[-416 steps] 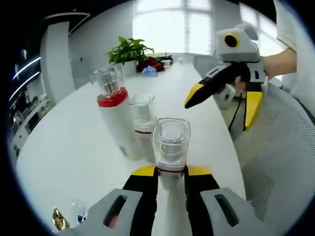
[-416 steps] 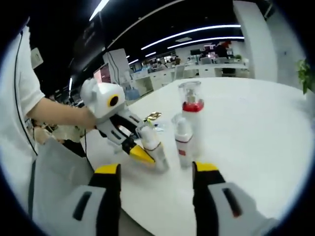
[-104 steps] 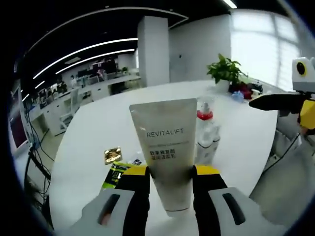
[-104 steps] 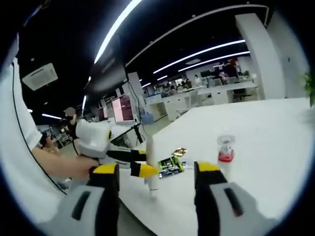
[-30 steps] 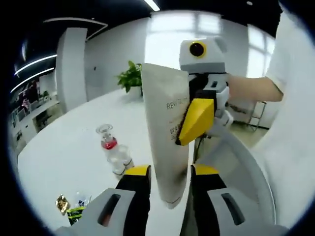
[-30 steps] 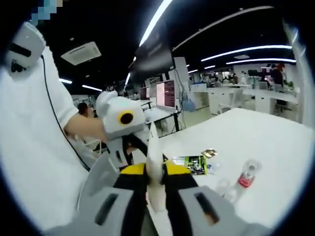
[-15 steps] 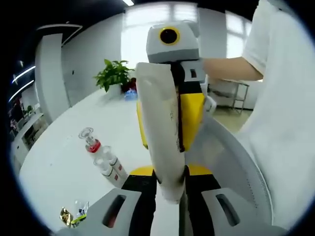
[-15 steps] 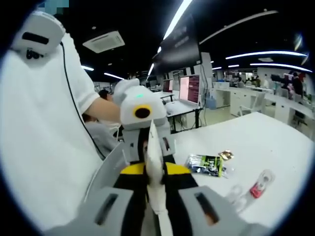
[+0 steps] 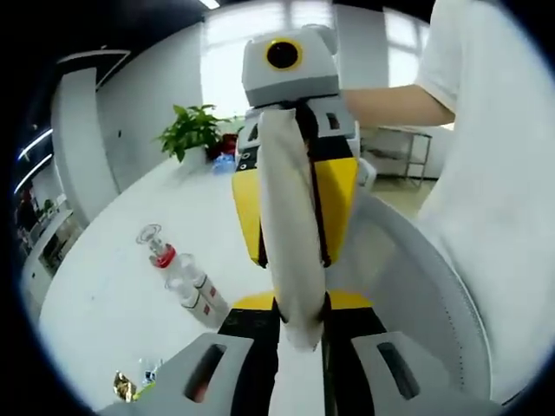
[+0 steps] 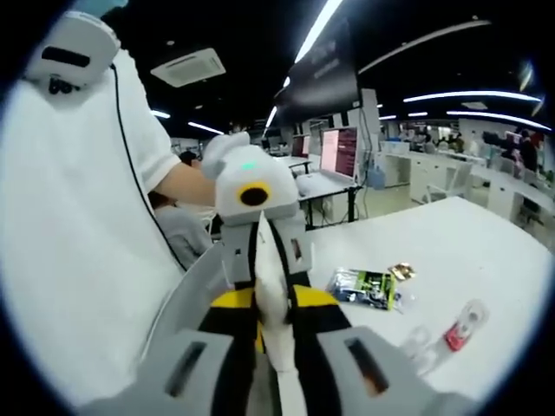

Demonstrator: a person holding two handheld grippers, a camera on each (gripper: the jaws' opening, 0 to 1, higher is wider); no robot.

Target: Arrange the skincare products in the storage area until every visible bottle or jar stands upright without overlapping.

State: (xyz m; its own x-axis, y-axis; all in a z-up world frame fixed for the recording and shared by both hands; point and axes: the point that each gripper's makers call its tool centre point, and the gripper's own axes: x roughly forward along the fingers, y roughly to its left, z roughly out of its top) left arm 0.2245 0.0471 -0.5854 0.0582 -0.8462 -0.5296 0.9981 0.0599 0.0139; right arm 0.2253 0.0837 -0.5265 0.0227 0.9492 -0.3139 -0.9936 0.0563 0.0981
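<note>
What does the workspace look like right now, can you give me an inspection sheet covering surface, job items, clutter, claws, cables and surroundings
Surface: white table, mostly bare.
Job's things: cream tube held in the air off the table, seen edge-on in the right gripper view; clear-capped bottles grouped on the table, one with a red collar, upright or not unclear.
Clutter: green packet and gold foil piece lying flat on the table.
Claws: left claw shut on the tube's lower end; right claw also shut on the tube.
Cables: thin black cord across the person's white shirt.
Surroundings: potted plant at the table's far end, mesh chair, open office with desks and monitors.
</note>
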